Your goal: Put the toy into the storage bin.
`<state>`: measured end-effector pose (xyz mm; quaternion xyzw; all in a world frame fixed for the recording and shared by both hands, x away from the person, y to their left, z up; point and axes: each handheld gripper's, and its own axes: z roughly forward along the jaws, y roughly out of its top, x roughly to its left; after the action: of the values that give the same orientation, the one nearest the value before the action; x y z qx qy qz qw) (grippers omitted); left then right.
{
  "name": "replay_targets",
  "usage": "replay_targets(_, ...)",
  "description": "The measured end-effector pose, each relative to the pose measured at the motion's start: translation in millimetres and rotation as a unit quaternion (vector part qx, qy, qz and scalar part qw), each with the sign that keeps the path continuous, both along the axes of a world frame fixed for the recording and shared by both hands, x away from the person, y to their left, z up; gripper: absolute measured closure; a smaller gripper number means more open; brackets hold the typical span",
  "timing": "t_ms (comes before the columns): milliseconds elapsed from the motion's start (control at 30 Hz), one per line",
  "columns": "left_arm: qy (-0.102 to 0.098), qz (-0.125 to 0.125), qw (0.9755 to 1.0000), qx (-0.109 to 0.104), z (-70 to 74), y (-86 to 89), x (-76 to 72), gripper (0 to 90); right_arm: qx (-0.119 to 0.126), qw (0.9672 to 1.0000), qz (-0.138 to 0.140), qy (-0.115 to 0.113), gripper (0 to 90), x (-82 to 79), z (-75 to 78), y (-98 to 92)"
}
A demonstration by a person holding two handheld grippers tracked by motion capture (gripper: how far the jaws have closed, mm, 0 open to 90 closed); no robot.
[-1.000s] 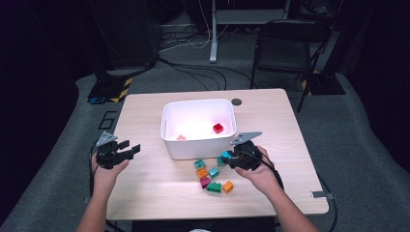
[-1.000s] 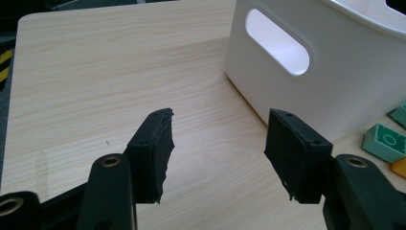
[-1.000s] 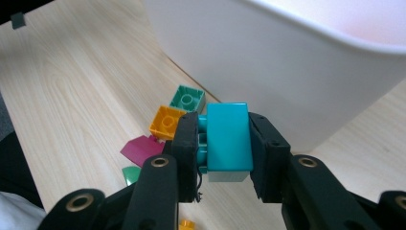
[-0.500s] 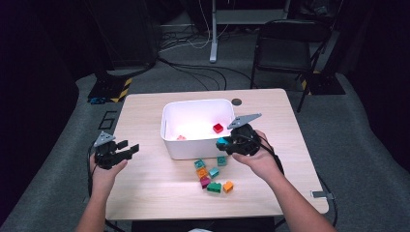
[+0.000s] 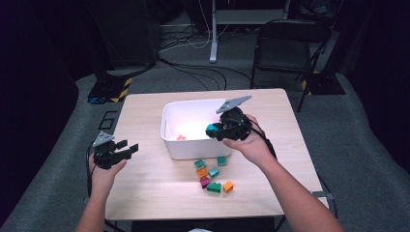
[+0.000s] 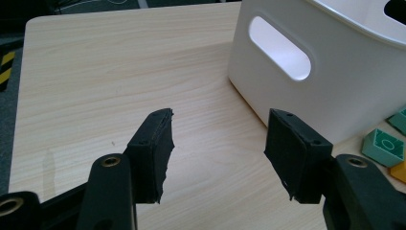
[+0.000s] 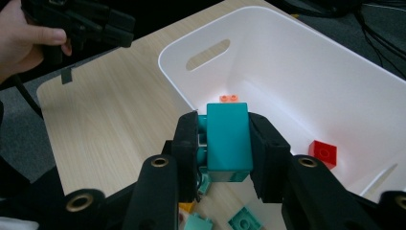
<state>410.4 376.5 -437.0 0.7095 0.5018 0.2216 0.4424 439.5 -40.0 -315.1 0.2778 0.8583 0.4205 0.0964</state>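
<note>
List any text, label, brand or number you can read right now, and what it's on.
None readable: no words, numbers or labels show on the white bin, the teal block held in the right gripper, the loose blocks, or the table.

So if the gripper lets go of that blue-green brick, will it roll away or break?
Probably not. The teal brick has flat sides and square corners, so it should land and stay, maybe bounce. It looks like hard plastic, likely stiff and light. The right gripper holds it over the white bin, whose walls would stop it.
</note>
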Motion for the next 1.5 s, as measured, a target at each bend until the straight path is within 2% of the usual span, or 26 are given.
replay_targets(133,0.0,0.002,1.0,-0.001,0.2,0.4,-0.2,42.2,0.005,1.0,0.0,-0.003,67.0,10.4,7.7,5.9)
replay_targets(167,-0.006,0.003,1.0,-0.003,-0.5,0.3,0.3,42.2,0.006,1.0,-0.001,-0.002,67.0,13.0,9.0,7.3)
replay_targets(267,-0.002,0.002,1.0,-0.001,0.4,1.0,-0.1,42.2,0.004,1.0,-0.004,-0.003,67.0,20.2,11.5,12.6)
replay_targets(600,-0.003,0.0,1.0,-0.002,1.2,2.1,0.1,42.2,-0.004,0.9999,-0.013,0.001,67.0,47.0,7.9,34.1)
replay_targets(800,-0.004,0.001,1.0,-0.004,1.6,2.6,-0.3,42.2,-0.007,0.9999,-0.015,-0.001,67.0,65.1,1.2,47.4)
replay_targets(900,-0.005,0.001,1.0,-0.004,1.8,3.0,-0.3,42.2,-0.008,0.9997,-0.021,0.006,67.0,73.1,-2.4,53.1)
replay_targets(967,-0.005,0.001,1.0,-0.004,1.7,2.8,-0.5,42.1,-0.007,0.9998,-0.021,0.001,67.0,78.5,-5.5,56.7)
replay_targets(1233,-0.005,0.002,1.0,-0.005,2.5,4.4,-2.5,42.2,-0.011,0.9996,-0.022,0.014,67.0,95.2,-14.2,68.0)
replay_targets(1500,-0.004,0.004,1.0,-0.006,1.9,6.2,-3.1,42.1,-0.024,0.9989,-0.033,0.021,66.9,114.8,-31.8,77.2)
